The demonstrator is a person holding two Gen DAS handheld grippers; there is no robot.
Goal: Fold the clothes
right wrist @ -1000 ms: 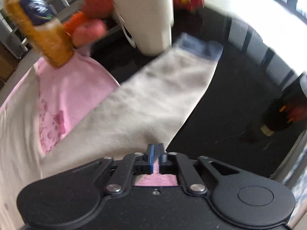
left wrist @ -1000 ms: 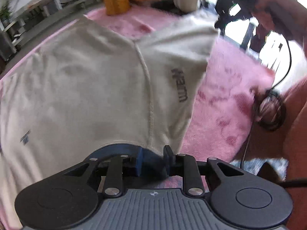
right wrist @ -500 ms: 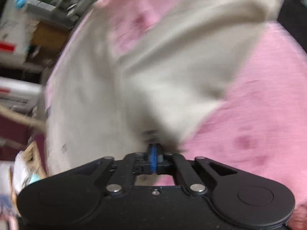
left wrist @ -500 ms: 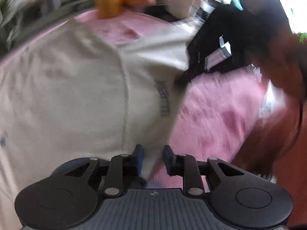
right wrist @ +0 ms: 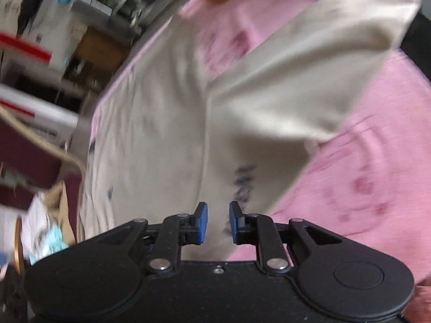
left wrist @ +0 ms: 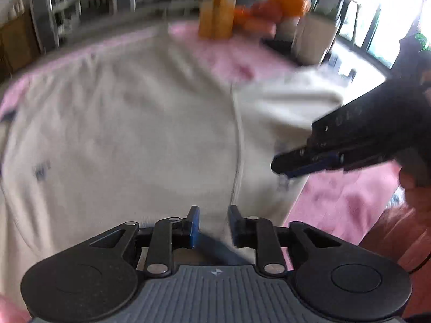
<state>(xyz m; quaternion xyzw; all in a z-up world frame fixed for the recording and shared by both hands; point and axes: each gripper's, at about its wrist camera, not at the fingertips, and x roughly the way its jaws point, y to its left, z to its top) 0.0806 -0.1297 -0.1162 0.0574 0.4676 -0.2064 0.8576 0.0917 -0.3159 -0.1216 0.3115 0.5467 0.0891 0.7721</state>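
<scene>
A: Cream cotton, a top spread flat on the pink cloth over the worktop. Smeared by blur throughout, so no reading the small dark mark on its chest.

B: Same from the right wrist. One sleeve folded in across the body. Dark lettering just ahead of the pads, illegible.

A: Left tool low over the near edge of the top, jaws at a narrow gap. A blue-grey band running under the left pad, partly hidden by the tool body. No pressing on cloth to be seen.

B: Right tool likewise narrow, jaws just been opening, only the top's surface seen through the gap, nothing pinched.

A: Seen only from the left wrist: the right tool side-on above the sleeve, a hand behind it cut off by the frame, an orange bottle and fruit at the far edge.

B: Only from the right: shelves and a paper bag beyond the worktop.
</scene>
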